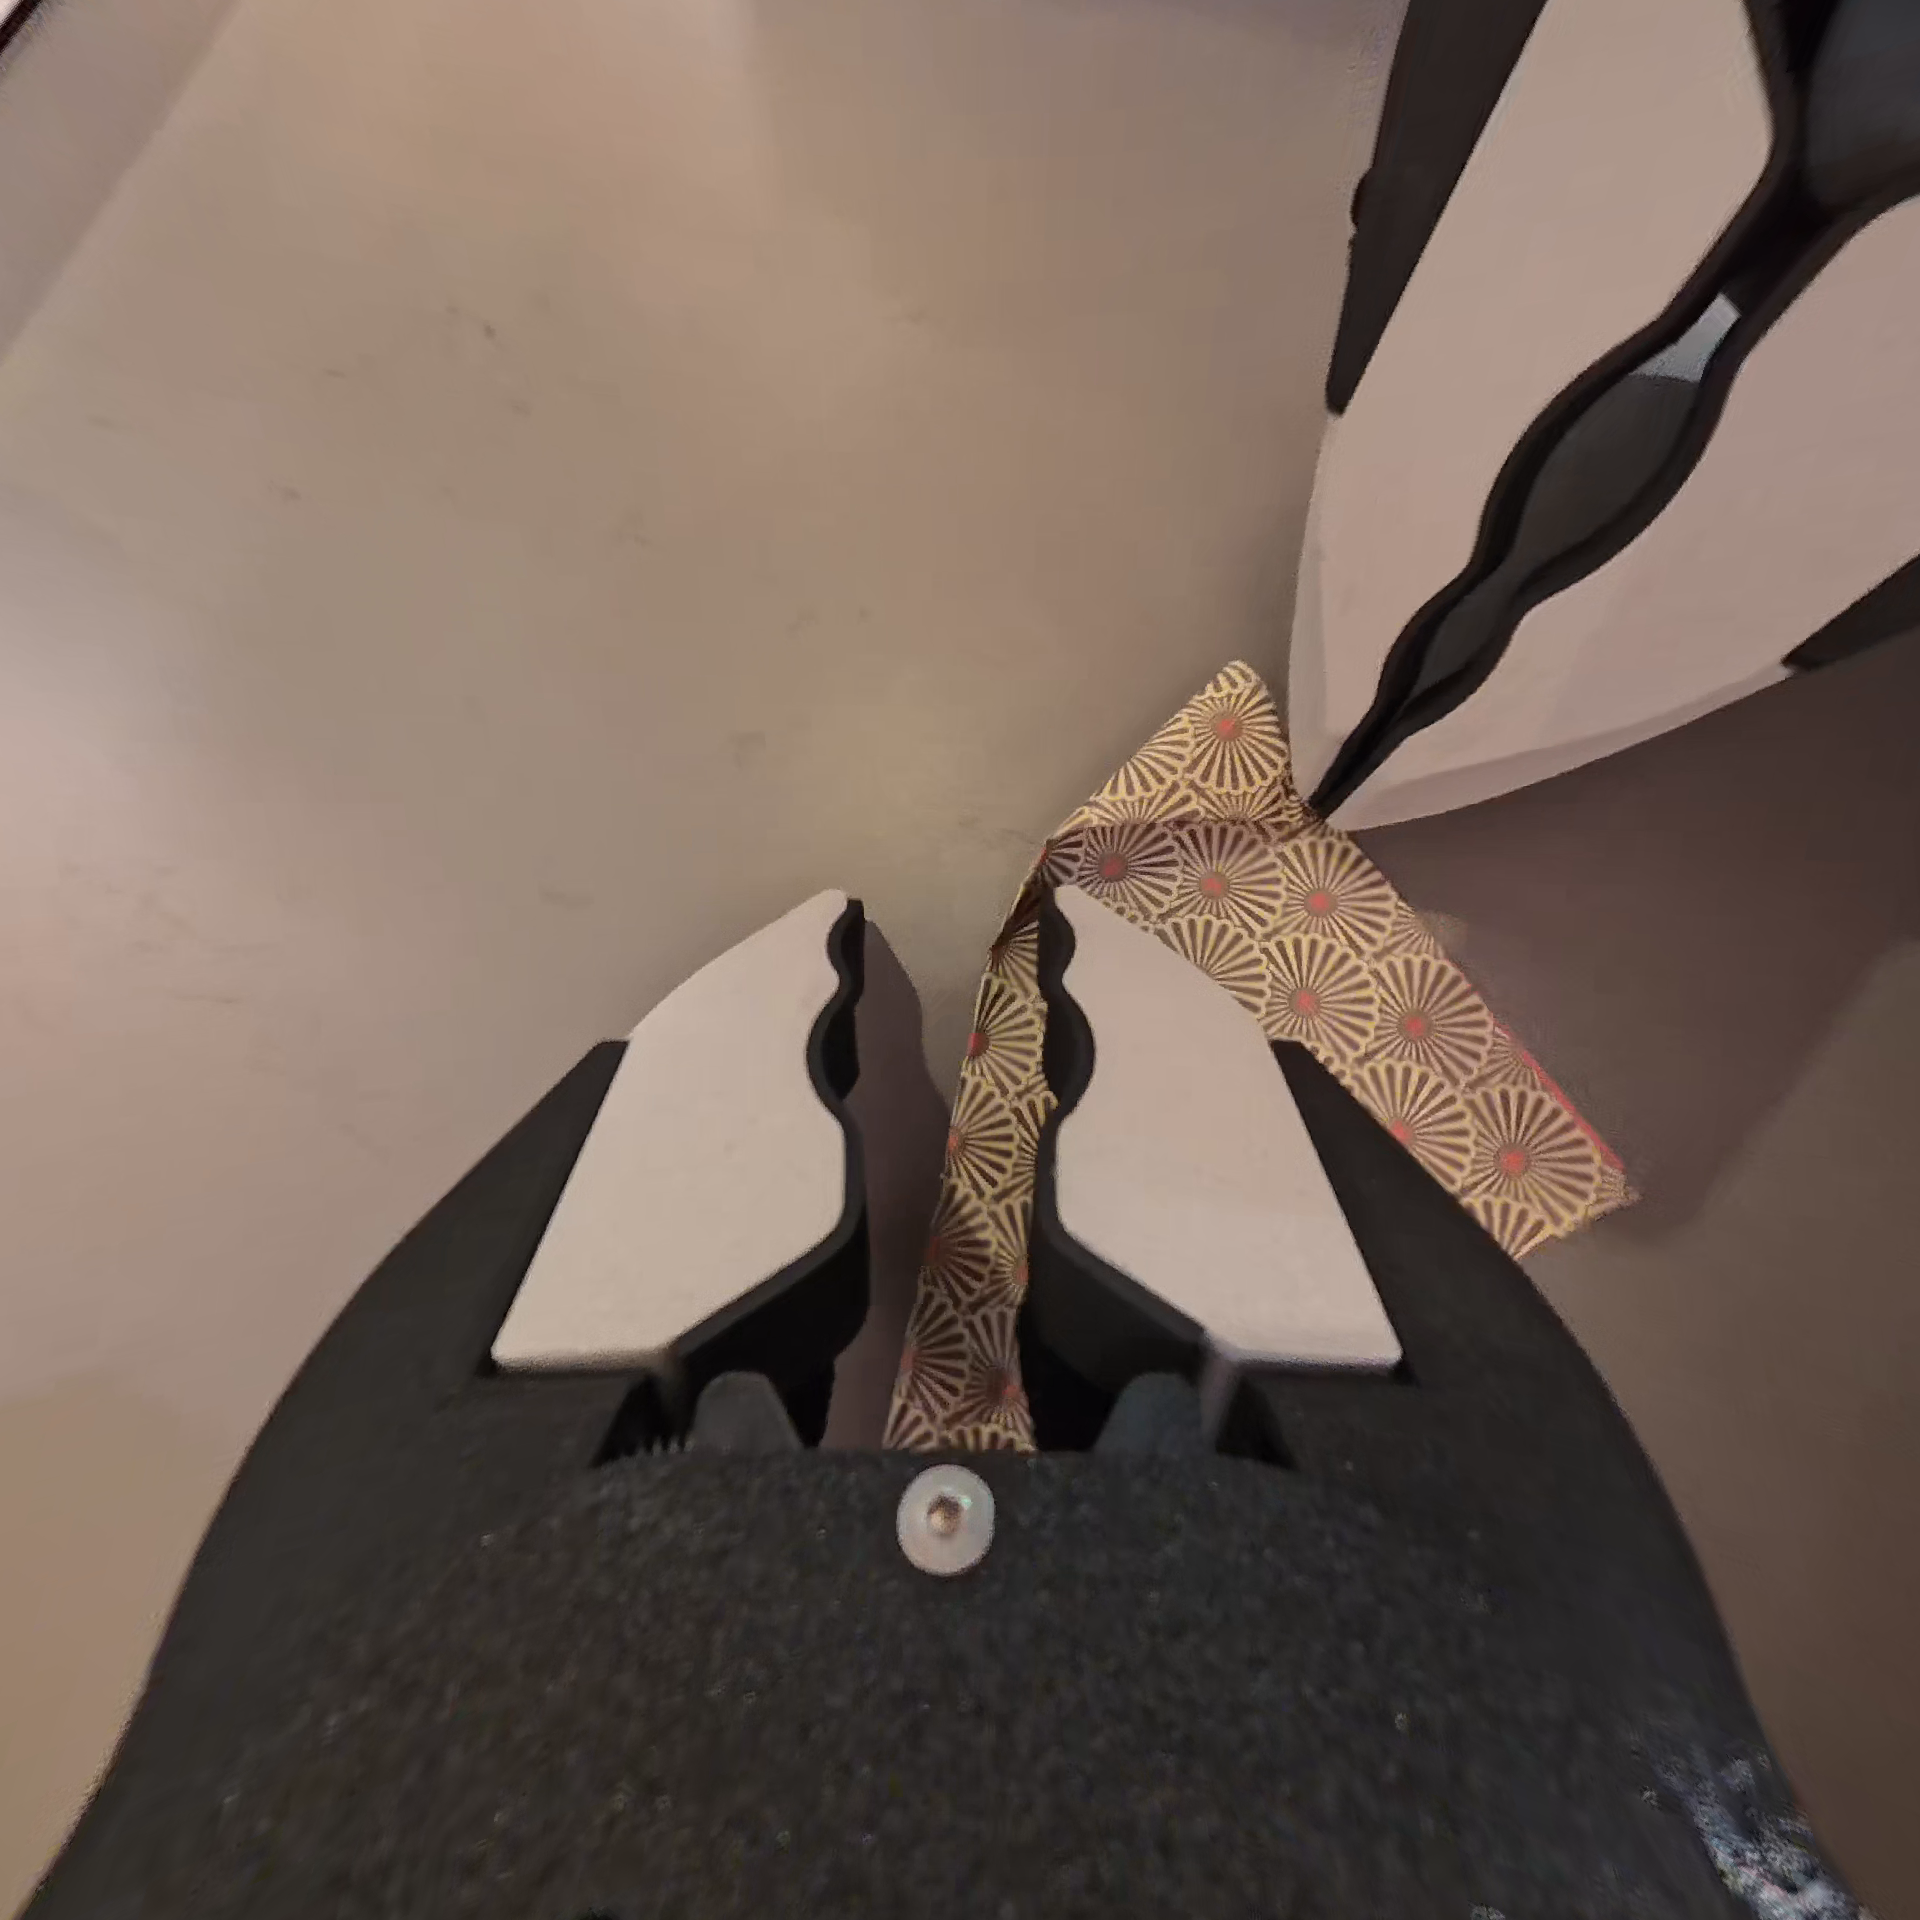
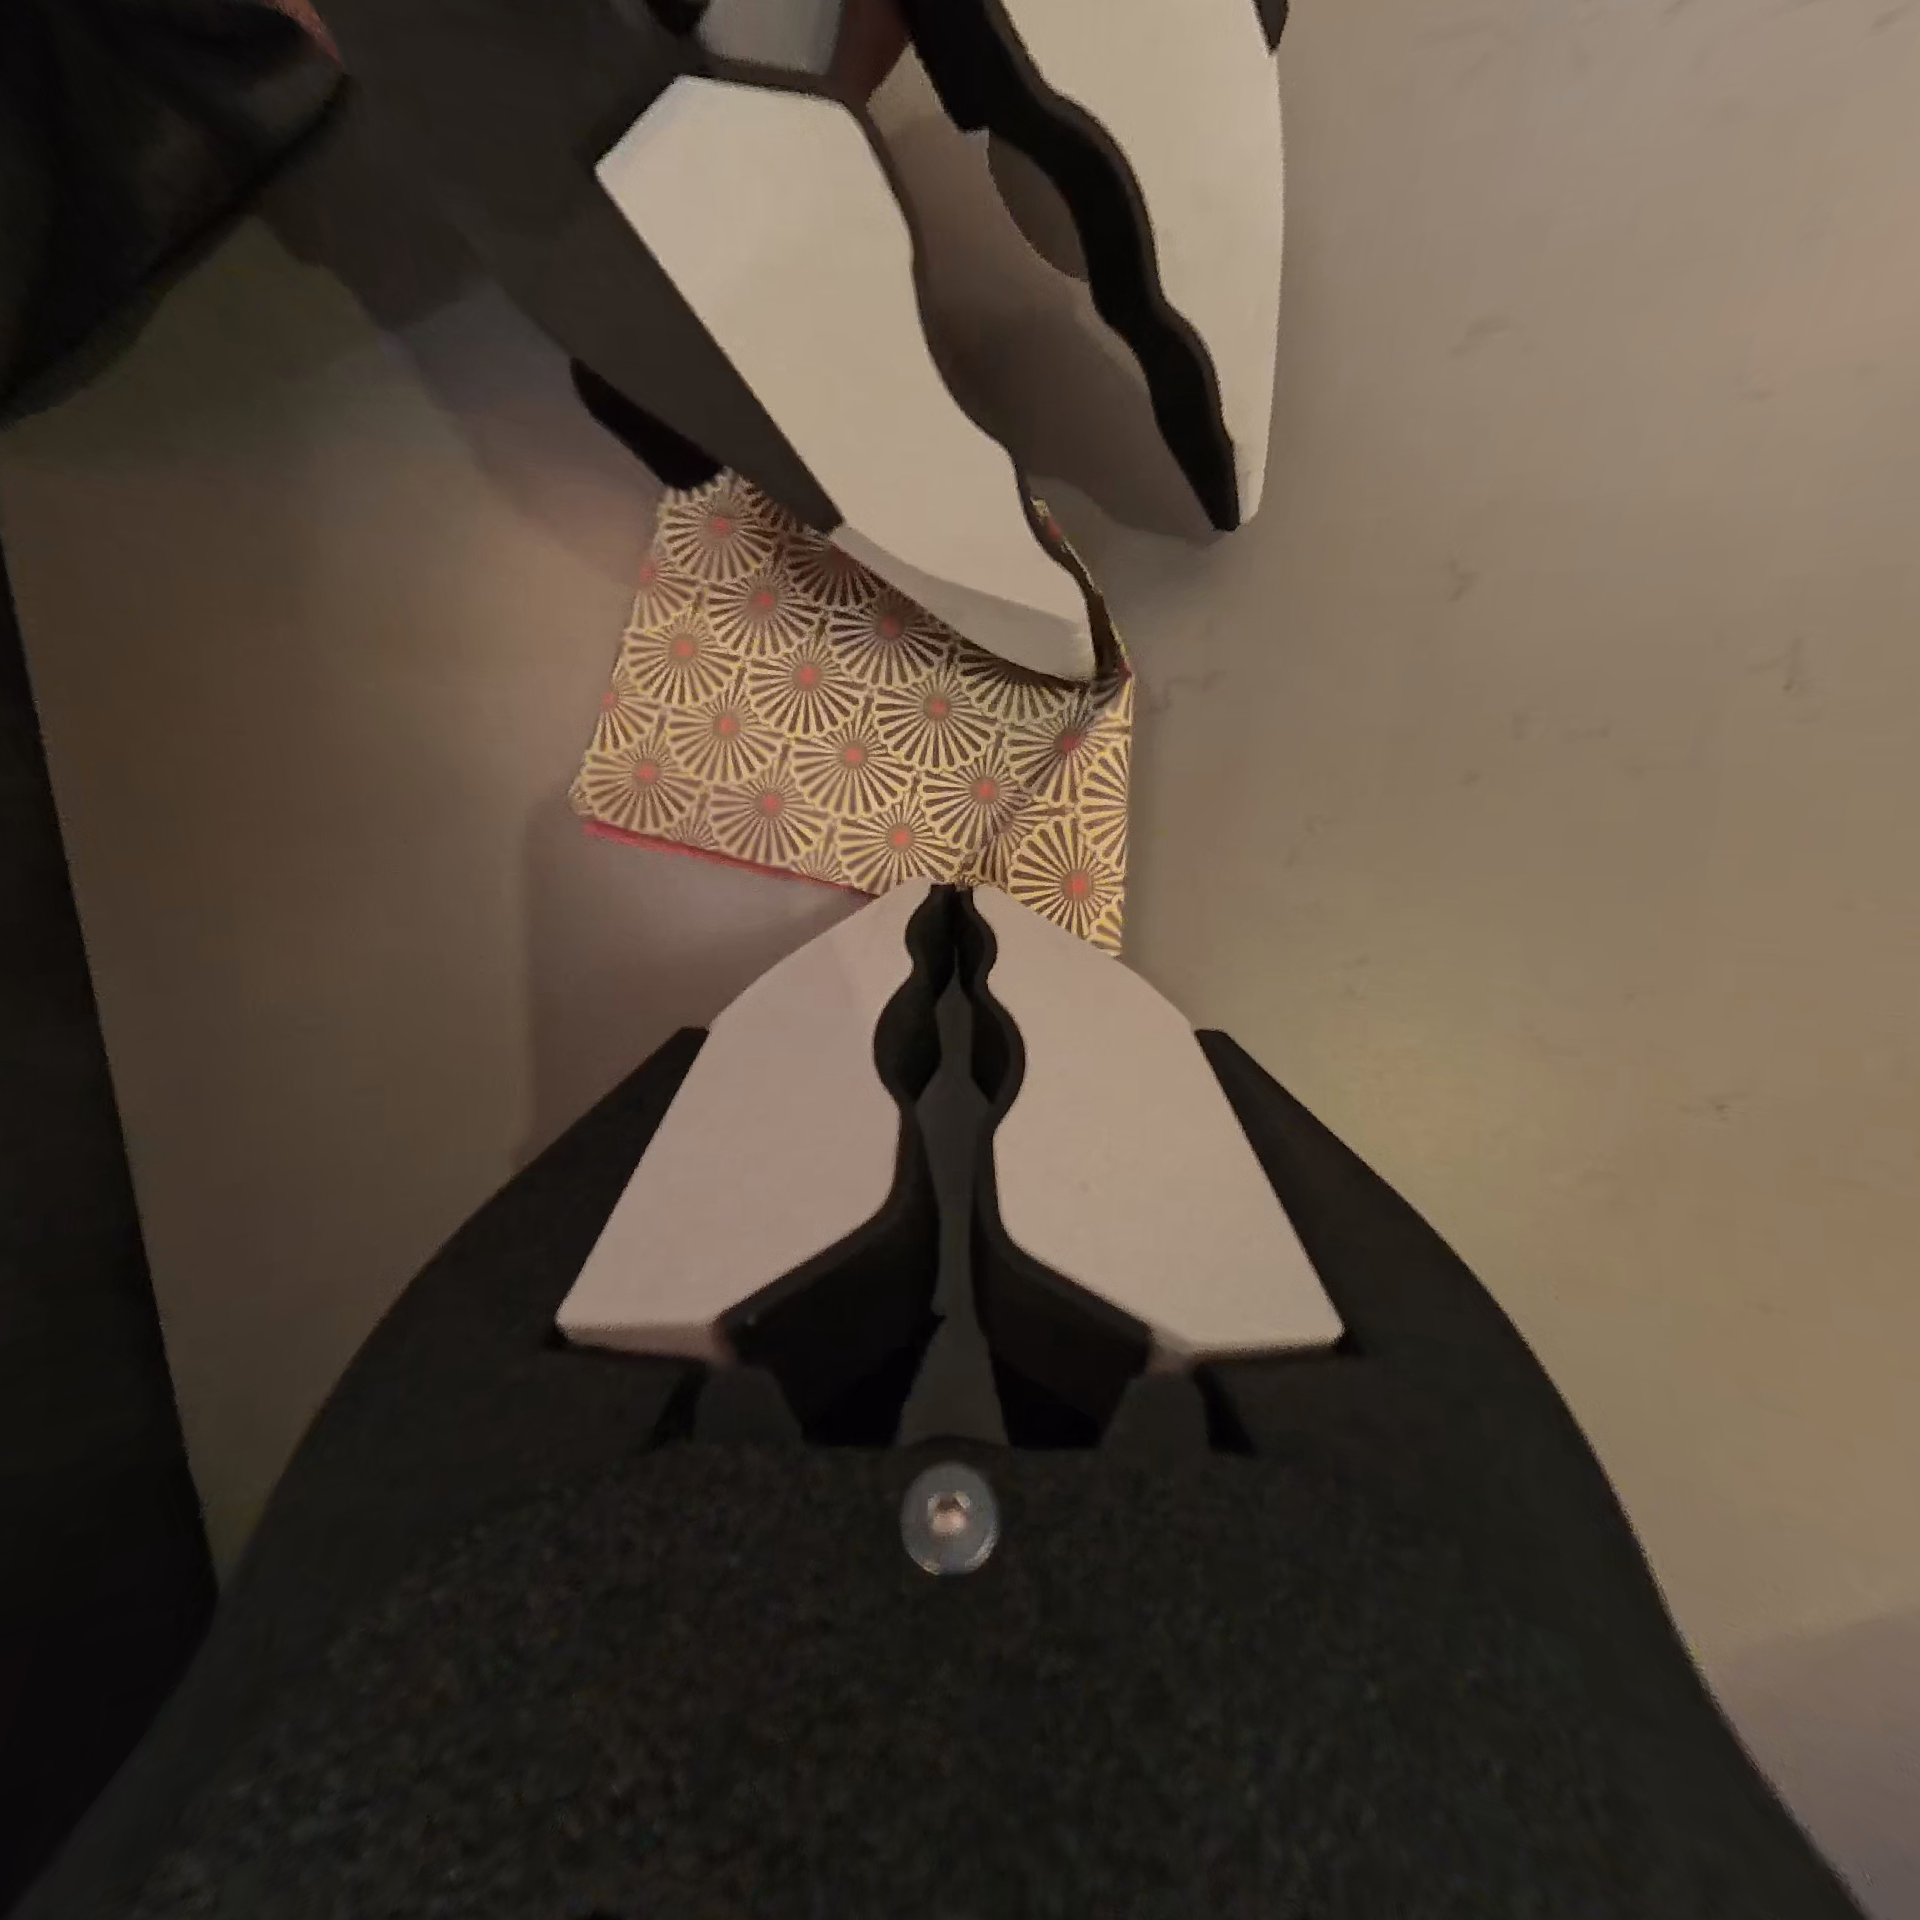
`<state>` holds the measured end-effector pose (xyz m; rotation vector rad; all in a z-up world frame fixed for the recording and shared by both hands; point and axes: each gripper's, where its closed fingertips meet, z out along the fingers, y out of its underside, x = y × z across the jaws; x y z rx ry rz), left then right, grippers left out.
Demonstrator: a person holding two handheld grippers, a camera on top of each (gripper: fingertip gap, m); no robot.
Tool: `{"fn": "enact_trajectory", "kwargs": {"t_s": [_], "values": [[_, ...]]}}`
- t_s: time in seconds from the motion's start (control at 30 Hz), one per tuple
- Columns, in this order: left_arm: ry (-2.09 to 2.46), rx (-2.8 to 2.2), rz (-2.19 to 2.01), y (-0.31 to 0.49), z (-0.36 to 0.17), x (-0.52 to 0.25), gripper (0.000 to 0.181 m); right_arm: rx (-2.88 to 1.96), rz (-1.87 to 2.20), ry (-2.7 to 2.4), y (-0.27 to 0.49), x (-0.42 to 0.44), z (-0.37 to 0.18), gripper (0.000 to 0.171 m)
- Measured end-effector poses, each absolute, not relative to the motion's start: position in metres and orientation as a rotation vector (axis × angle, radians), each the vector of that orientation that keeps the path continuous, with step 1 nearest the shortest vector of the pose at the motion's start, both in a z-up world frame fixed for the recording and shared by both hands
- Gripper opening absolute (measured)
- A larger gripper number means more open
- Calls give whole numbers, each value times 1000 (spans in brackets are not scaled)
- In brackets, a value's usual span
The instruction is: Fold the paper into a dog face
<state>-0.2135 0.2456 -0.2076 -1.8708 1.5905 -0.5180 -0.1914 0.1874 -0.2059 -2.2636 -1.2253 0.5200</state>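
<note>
Two claws on the paper (image 2: 831, 727): my right claw (image 2: 956, 902) pinches its edge, my left claw (image 1: 956, 914) gapes — seemingly ungripping, so I'd close gently before creasing.

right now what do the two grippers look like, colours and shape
Both look alike. The left gripper and right gripper each have a matte black, grainy body with a silver screw at its centre. Each carries two fingers with flat pale grey faces that taper to a point, edged on the inner side by wavy black pads. No cables or markings show.
</note>
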Motion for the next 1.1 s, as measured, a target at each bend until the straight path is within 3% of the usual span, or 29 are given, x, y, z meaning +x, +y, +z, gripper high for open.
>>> {"fn": "enact_trajectory", "kwargs": {"t_s": [0.5, 0.83, 1.1], "values": [[1473, -1944, -575, 250, -208, -209, 29, -2262, 583, -1209, 185, -205, -208, 0], [1431, -1964, -545, 253, -208, -208, 40, -2311, 694, -1114, 181, -203, -207, 0], [1522, -1852, -473, 245, -205, -206, 34, -2311, 677, -996, 194, -186, -199, 0]]}}
